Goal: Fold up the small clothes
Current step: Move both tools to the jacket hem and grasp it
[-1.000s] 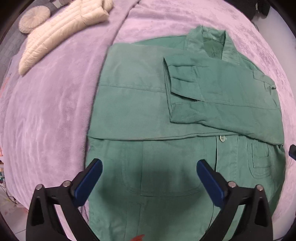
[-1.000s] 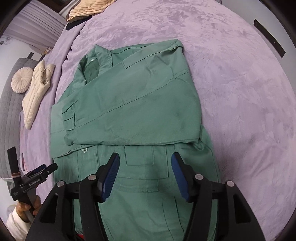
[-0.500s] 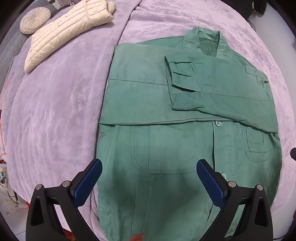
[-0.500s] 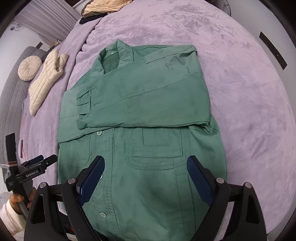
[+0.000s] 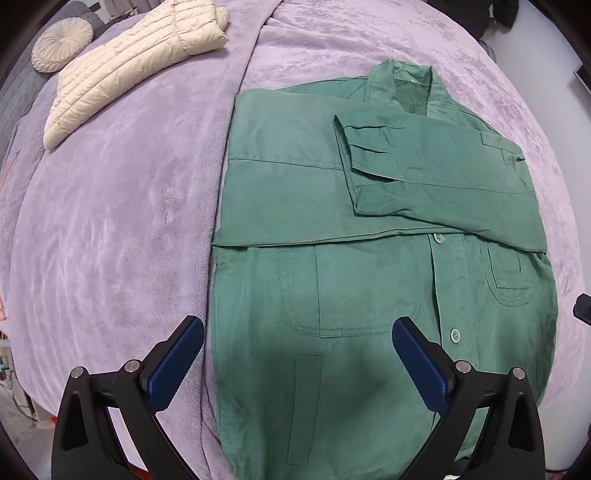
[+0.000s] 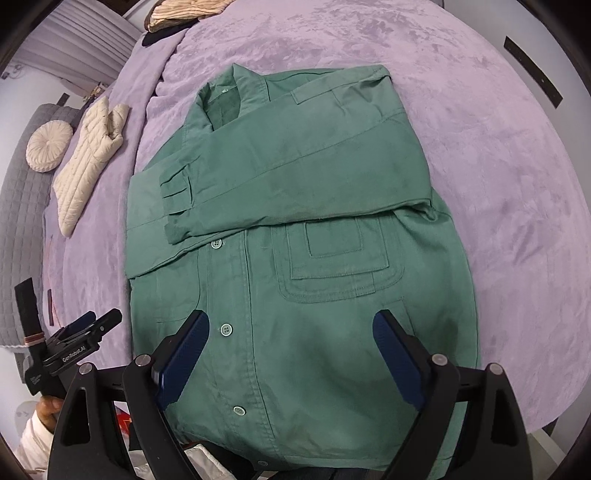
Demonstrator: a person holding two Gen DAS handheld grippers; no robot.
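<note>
A green button shirt (image 5: 369, 266) lies flat on a purple blanket (image 5: 110, 229), collar far, both sleeves folded across the chest. It also shows in the right wrist view (image 6: 295, 240). My left gripper (image 5: 297, 328) is open and empty, hovering above the shirt's near left hem. My right gripper (image 6: 291, 325) is open and empty above the shirt's lower front, near the buttons. The left gripper also shows at the left edge of the right wrist view (image 6: 96, 325). The shirt's near hem hangs over the bed's front edge.
A cream quilted jacket (image 5: 136, 59) and a round cream cushion (image 5: 61, 44) lie at the far left of the bed. Folded beige clothes (image 6: 184, 11) sit at the far end. The bed's edge runs close under both grippers.
Both grippers have pulled back toward the shirt's hem, so more of the shirt shows. The right gripper has opened wide from a narrow gap.
</note>
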